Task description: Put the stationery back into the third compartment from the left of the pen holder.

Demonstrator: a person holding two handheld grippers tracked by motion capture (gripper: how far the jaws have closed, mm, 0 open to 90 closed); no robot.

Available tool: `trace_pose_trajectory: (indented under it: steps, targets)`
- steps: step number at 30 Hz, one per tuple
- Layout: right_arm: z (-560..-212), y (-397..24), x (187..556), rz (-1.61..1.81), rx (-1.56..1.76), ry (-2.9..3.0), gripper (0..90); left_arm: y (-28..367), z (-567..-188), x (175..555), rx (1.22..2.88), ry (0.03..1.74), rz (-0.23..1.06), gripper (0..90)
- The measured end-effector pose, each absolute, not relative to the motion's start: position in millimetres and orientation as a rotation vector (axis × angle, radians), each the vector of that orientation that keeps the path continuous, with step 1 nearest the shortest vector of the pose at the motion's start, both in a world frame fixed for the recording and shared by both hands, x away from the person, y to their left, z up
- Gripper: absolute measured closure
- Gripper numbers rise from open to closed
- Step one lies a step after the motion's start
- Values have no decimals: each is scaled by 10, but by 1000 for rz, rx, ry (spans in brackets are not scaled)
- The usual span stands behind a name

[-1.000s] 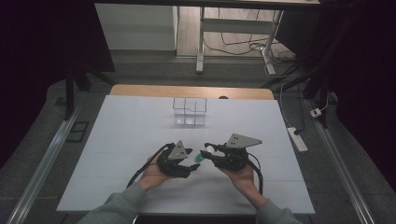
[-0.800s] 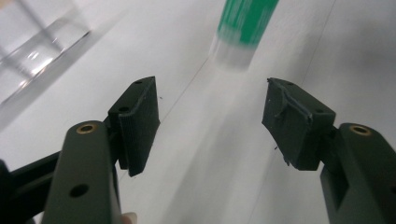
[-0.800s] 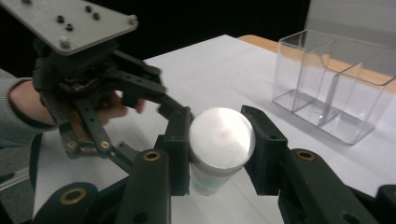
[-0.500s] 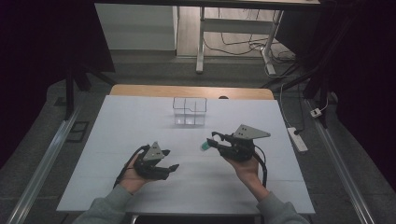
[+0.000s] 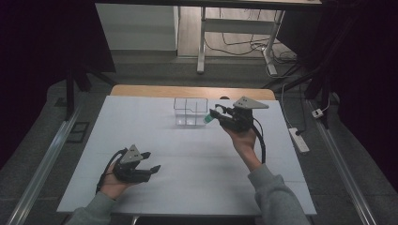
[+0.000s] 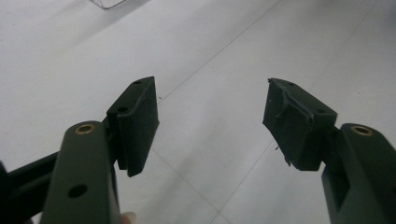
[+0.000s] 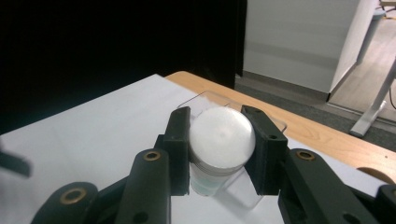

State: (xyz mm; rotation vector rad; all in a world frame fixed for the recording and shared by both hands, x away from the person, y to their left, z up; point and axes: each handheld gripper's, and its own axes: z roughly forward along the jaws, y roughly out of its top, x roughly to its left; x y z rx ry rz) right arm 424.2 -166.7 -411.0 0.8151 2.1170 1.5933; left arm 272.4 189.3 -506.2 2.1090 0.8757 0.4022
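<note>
Right now the right tongs [image 5: 217,114] are clamped on a small bottle [image 7: 219,144] with a white cap and a pale green body, and they hold it in the air just beside the right wall of a clear box [image 5: 190,111] that stands near the far edge of the tabletop [image 5: 197,164]. In the right gripper view the two black jaws press on the bottle from either side, just under the cap, and the rim of the clear box lies directly beyond and below it. From the high view the box looks split into compartments by thin clear walls, and I cannot tell whether anything lies in them. The left tongs [image 5: 149,161] rest low over the near left part of the tabletop, well apart from the box, with their jaws wide apart and nothing between them; the left gripper view has bare white surface between the pads [image 6: 137,119]. Judging from this, the step in hand is carrying the bottle to the box for dropping in. The next move would call for bringing the bottle over one compartment, most likely the one nearest the right wall, lowering it clear of the thin dividers, and only then letting the jaws part. Tipping the light box with the jaws seems the main risk.
</note>
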Motion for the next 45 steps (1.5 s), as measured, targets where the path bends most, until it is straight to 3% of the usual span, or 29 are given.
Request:
trace_pose_trajectory:
  steps: [9,18,21,26,37,45]
  targets:
    - [-4120,-1464,4747,1524,897,2096,644,2086,-5111,2701,2091,937,404,339]
    - [-4282,-1387,4986,1480,940,2123,639,2154,-5149,2709,2078,971,420,338]
    - [-4334,-1342,5013,1444,935,2135,551,2157,-5151,2710,2074,975,424,338]
    - [-4292,-1379,4964,1482,941,2123,443,2161,-5162,2716,2076,978,421,337]
    - [-4288,-1721,4553,1495,883,2207,413,2161,-5168,2720,2085,978,412,335]
    - [-4564,-2191,4074,1451,925,2250,408,2199,-5171,2721,2071,989,396,332]
